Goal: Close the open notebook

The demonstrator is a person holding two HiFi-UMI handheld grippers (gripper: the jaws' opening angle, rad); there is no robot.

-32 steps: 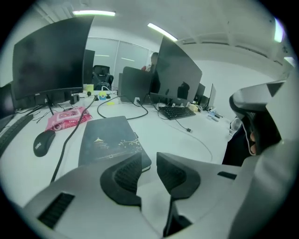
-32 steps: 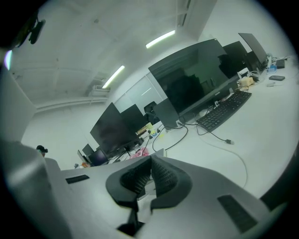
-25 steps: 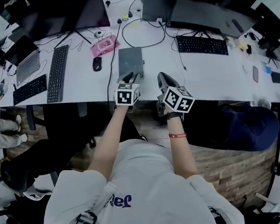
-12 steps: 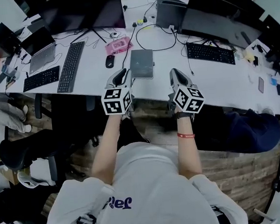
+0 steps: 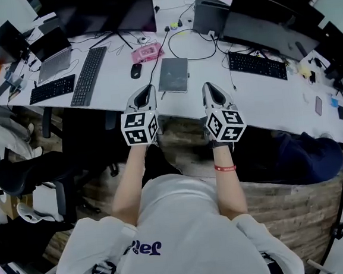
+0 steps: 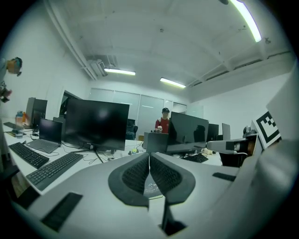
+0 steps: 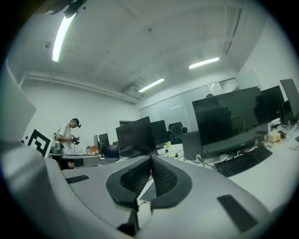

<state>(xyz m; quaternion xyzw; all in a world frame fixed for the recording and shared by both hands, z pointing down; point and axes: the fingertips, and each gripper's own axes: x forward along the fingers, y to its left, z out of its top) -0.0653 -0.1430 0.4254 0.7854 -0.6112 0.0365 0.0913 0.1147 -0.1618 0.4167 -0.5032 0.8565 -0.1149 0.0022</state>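
While the long white desk (image 5: 257, 96) fills the upper part of the head view, black monitors (image 5: 104, 14) stand along its far side, and two black keyboards lie in front of them, one on the left (image 5: 87, 76) and one on the right (image 5: 257, 65). The notebook (image 5: 173, 75) lies between these keyboards, near the desk's front edge. It is closed and flat on the desktop. Its plain grey cover faces up, with a few faint pale marks on it. It is a rectangle whose long sides run away from the person, turned slightly off square to the desk edge. No pages show from above. A thin black cable (image 5: 153, 63) runs down beside its left edge.

Both grippers are held off the desk's front edge, on the person's side of it. Neither touches the notebook. The left gripper (image 5: 146, 89) is just short of the notebook's near left corner. Its jaws have just been closing, and in the left gripper view (image 6: 149, 156) the ribbed pads now meet with nothing between them. The right gripper (image 5: 206, 87) is a little farther off to the notebook's right. In the right gripper view (image 7: 150, 161) its pads are likewise pressed together and hold nothing.

A black mouse (image 5: 136, 71) sits just left of the notebook, across the cable.
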